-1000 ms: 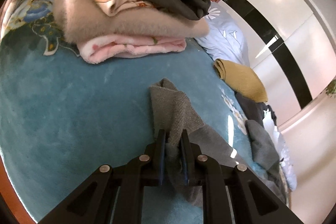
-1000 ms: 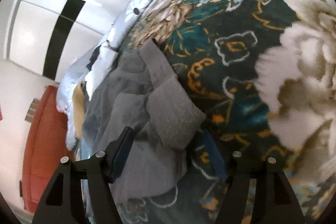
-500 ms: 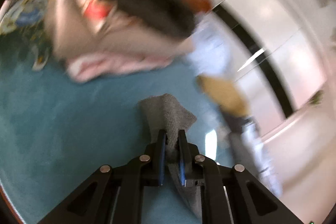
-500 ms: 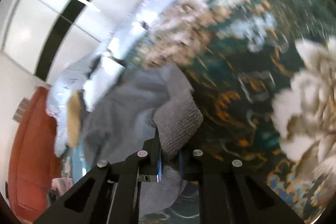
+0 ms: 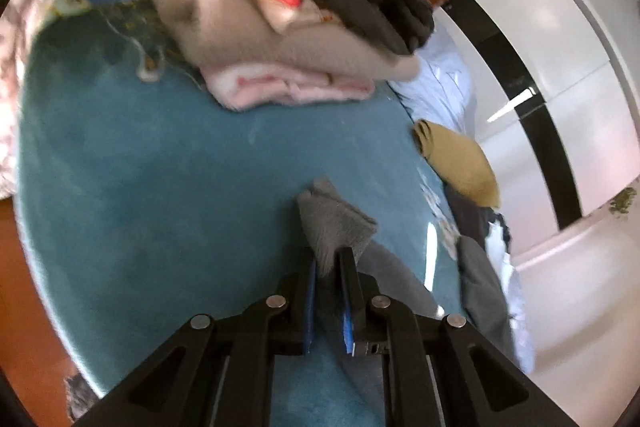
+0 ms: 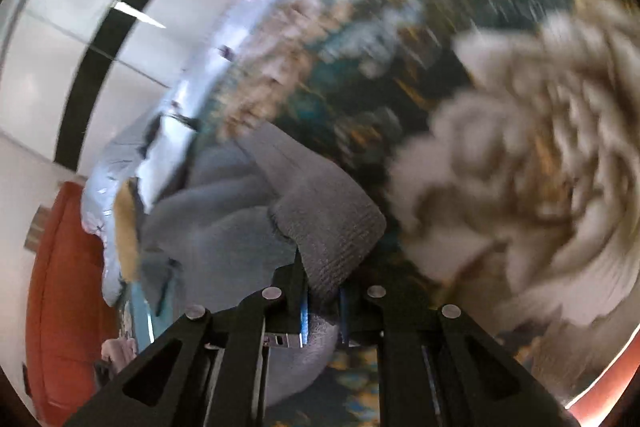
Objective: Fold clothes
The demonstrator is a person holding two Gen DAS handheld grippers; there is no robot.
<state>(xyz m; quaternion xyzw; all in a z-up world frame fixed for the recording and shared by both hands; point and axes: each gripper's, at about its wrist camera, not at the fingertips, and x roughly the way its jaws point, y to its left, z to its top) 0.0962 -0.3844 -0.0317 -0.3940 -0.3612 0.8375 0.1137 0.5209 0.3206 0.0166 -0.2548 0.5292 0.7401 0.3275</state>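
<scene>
A grey knit garment lies on the bed. My left gripper (image 5: 329,259) is shut on one ribbed grey cuff (image 5: 334,221) of it, held just above the teal blanket (image 5: 160,207). My right gripper (image 6: 323,277) is shut on the other ribbed cuff (image 6: 332,223); the rest of the grey garment (image 6: 224,223) bunches to the left over the flowered bedspread (image 6: 500,155). The right wrist view is blurred by motion.
A stack of folded clothes (image 5: 288,27), pink, beige and dark grey, sits at the far end of the teal blanket. A mustard garment (image 5: 460,159) and other loose clothes (image 5: 484,267) lie along the right bed edge. A white wardrobe with a black stripe (image 5: 540,115) stands beyond.
My right gripper went from open around the cuff to shut on it. Both grippers have lifted and moved with their cuffs; the folded stack looks closer in the left view.
</scene>
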